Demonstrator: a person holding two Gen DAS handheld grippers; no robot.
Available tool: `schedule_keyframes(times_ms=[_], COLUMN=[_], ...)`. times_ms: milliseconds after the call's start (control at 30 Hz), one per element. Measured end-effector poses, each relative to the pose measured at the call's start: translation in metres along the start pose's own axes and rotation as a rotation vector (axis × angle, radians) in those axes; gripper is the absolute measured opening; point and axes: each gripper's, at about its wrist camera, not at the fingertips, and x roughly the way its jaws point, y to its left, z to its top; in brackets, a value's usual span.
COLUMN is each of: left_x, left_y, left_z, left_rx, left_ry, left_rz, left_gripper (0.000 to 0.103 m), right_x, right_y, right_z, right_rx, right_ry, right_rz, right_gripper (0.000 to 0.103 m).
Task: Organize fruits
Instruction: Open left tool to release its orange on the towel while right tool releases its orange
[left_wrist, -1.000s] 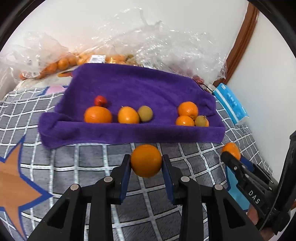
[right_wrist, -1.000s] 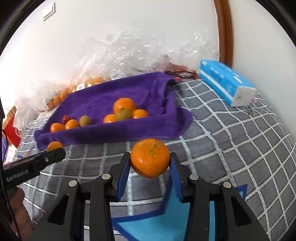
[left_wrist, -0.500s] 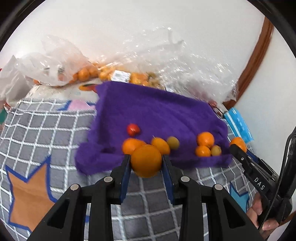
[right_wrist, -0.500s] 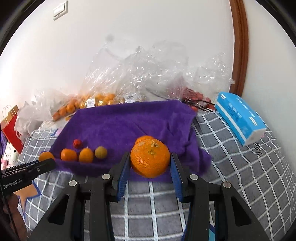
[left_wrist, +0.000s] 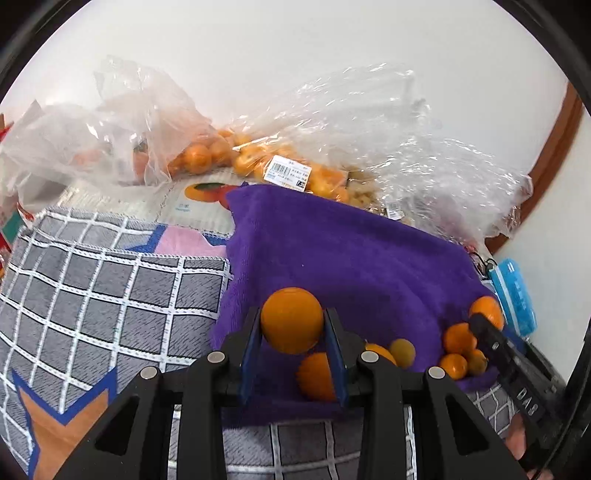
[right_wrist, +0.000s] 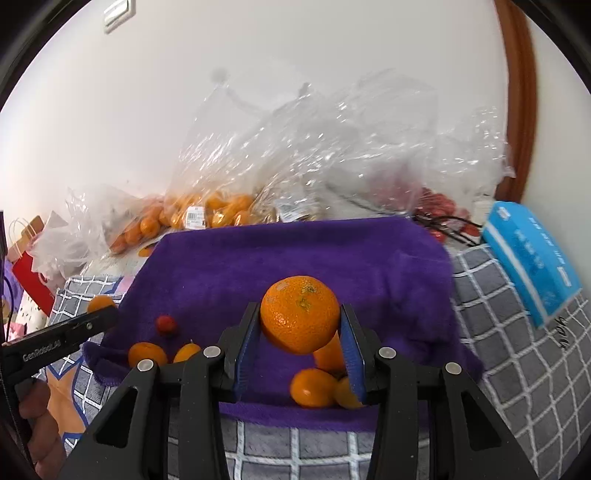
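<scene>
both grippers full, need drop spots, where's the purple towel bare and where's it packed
Bare: the purple towel middle and back, from the front fruit row up to the plastic bags. Crowded: the front edge, around the red fruit and the right-hand cluster.

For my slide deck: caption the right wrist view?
Right tongs grip a dimpled orange mandarin above the purple towel.

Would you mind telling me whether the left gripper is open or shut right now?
Shut. The left gripper has its blue-padded jaws pressed against both sides of a smooth orange, held above the purple towel.
</scene>
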Motion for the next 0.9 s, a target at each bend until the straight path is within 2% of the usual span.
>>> schedule_keyframes(times_ms=[233,500,600,733,833,900], left_x=[0.02,0.021,0.02,0.007,-0.017,-0.038], left_y=[0.004,-0.006,-0.005,-0.006,-0.008,-0.011], left_z=[-0.002,-0.009,-0.008,-0.008,-0.016,-0.025], left_rx=[-0.007,0.056,0.045,0.052,0.064,0.076], left_ry=[0.014,-0.02,-0.015,-0.013,-0.037,-0.057], left_rz=[0.04,0.092,0.084,0.077,0.07,0.059], left_gripper=[0.032,0.032,0.033,0.039,0.045,0.049], right_x=[0.024,0.036,0.035,0.027,0.008,-0.015], right_y=[0.015,0.027,0.026,0.021,0.017,0.014], right_z=[-0.013,-0.028,-0.03,-0.032,-0.029,-0.028], right_rx=[-0.053,-0.116,-0.126,-0.097,-0.084,-0.062], right_ry=[0.042,0.073,0.071,0.066,0.053,0.019], right_rz=[0.025,0.018,0.015,0.0,-0.04,-0.058], right_gripper=[0.042,0.042,0.042,0.047,0.051,0.057])
